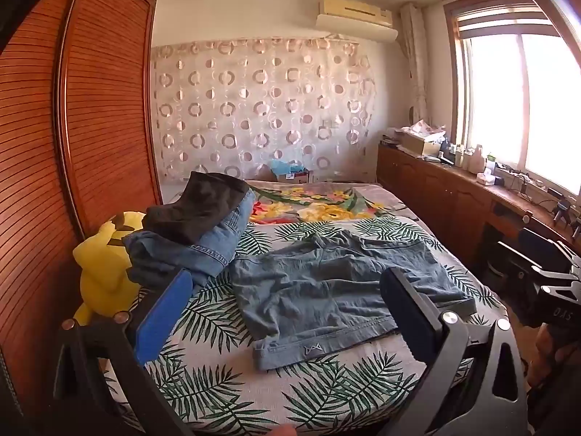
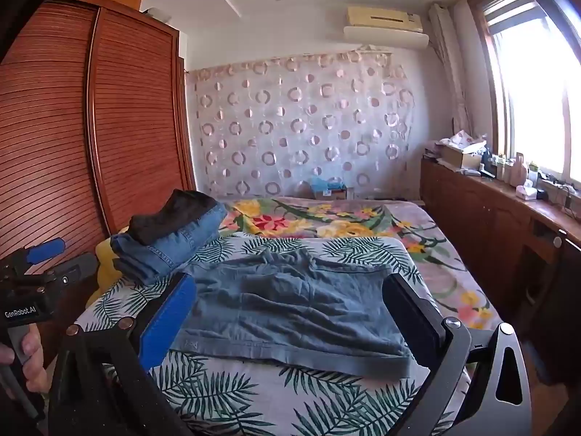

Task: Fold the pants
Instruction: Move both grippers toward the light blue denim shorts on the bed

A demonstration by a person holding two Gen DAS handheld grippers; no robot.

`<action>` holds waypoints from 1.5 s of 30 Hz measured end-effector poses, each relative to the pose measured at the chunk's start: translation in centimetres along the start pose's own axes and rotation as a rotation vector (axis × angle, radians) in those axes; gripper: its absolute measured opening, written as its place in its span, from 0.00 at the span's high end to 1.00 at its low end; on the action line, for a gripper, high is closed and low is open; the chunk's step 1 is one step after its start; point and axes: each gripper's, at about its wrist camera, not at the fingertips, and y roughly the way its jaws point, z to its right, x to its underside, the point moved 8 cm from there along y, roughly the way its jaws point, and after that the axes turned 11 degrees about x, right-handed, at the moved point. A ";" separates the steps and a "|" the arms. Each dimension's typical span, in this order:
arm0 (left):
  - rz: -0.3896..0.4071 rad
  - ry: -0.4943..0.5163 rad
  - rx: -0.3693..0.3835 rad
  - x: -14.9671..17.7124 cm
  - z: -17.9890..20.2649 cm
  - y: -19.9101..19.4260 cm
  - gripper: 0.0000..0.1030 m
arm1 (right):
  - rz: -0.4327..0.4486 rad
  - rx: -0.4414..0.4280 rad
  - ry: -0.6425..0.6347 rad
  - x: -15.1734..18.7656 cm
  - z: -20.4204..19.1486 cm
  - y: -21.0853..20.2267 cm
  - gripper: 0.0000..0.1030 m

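Observation:
A pair of grey-blue denim pants (image 1: pixel 337 283) lies folded and a bit wrinkled on the leaf-print bed cover; it also shows in the right wrist view (image 2: pixel 290 309). My left gripper (image 1: pixel 287 290) is open and empty, held above the near side of the bed, the pants between and beyond its fingers. My right gripper (image 2: pixel 290 298) is open and empty too, hovering over the near edge of the pants. The left gripper's body shows at the left of the right wrist view (image 2: pixel 36 283), and the right gripper's body shows at the right of the left wrist view (image 1: pixel 555 298).
A stack of folded clothes (image 1: pixel 196 232), blue jeans with a dark garment on top, sits at the bed's left. A yellow plush toy (image 1: pixel 105 272) lies beside it. A wooden wardrobe (image 1: pixel 72 127) stands left. A cluttered wooden counter (image 1: pixel 472 181) runs under the window on the right.

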 end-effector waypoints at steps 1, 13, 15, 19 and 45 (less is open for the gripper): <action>0.000 0.002 0.002 0.0 0.0 0.0 0.00 | 0.002 0.001 0.001 0.0 0.0 -0.1 0.01; -0.005 0.000 -0.003 0.2 0.0 0.1 0.00 | -0.033 0.011 0.010 0.3 -0.1 0.3 0.01; -0.006 -0.002 0.000 0.2 -0.1 0.1 0.00 | -0.031 0.012 0.011 0.3 -0.1 0.3 0.01; -0.007 -0.004 0.001 0.1 -0.1 0.1 0.00 | -0.029 0.013 0.012 0.3 0.0 0.2 0.01; -0.009 -0.001 -0.001 0.6 -0.4 0.3 0.00 | -0.021 0.014 0.010 0.2 0.0 0.1 0.01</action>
